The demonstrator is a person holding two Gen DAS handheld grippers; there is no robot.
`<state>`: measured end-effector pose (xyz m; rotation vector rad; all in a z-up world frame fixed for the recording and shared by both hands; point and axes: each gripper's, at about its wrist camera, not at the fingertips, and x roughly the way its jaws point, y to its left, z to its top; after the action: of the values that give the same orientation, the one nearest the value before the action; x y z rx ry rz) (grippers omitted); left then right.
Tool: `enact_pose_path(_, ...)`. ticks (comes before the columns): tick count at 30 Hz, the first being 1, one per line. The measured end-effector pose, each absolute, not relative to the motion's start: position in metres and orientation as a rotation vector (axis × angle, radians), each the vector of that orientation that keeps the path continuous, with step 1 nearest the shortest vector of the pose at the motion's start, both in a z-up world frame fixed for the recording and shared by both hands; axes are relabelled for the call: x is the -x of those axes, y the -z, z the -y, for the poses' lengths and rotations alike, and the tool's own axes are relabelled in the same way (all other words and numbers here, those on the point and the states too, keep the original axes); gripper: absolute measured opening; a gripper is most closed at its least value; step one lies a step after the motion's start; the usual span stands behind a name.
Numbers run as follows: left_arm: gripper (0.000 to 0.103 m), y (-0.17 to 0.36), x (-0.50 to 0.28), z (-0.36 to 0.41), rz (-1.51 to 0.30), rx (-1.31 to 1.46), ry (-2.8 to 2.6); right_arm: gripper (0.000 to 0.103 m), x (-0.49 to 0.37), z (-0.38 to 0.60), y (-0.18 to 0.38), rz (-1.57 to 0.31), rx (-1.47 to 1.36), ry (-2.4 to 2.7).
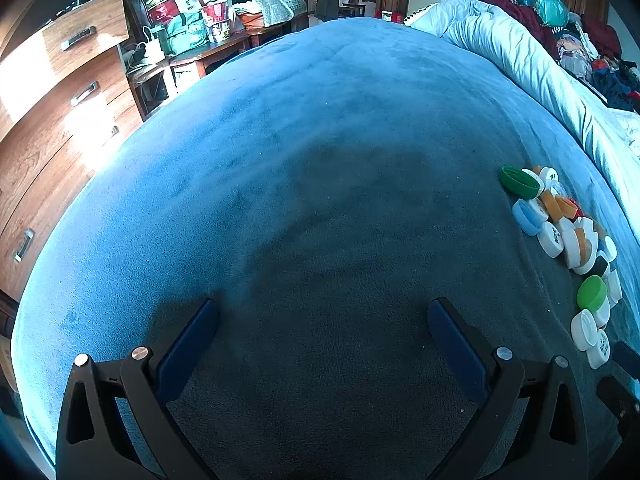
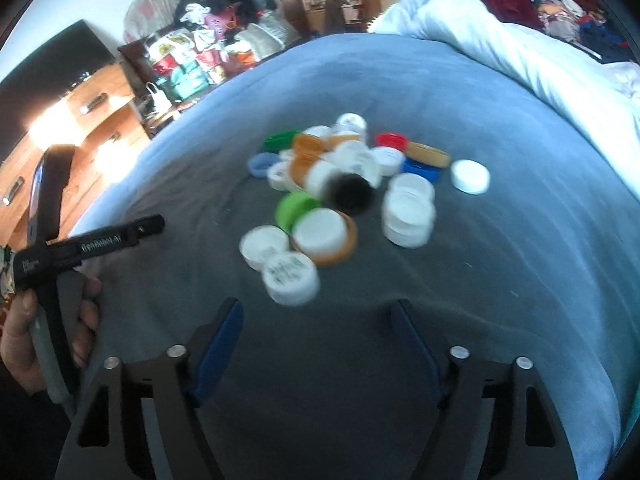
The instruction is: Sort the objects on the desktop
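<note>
Two claws gaping – left claw [image 1: 322, 322], right claw [image 2: 316, 322] – nothing gripped, bottle caps [image 2: 340, 188] heaped on blanket [image 2: 500, 240].

In the right wrist view the pile of bottle caps [image 2: 340, 192] is smeared by motion, so the print on the nearest white cap [image 2: 291, 278] cannot be read; the black cap [image 2: 351, 195] is a soft blot. In the left wrist view the right gripper [image 1: 624, 380] is cut off by the picture's edge, and the caps behind the front row are hidden.
</note>
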<state>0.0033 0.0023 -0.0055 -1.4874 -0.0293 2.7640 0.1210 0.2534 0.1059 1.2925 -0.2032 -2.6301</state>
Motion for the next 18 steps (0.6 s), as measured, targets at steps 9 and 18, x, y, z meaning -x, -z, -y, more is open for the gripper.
enact_pose_path(9,0.101,0.003,-0.005,-0.002,0.036,1.469,-2.761,0.032,-0.106,-0.25,-0.103,0.162,-1.332,2.639)
enact_pose_path(18,0.098,-0.035,-0.044,-0.087,-0.165,1.124,-2.398,0.032,-0.162,-0.305,-0.107,0.22,-1.346,2.748)
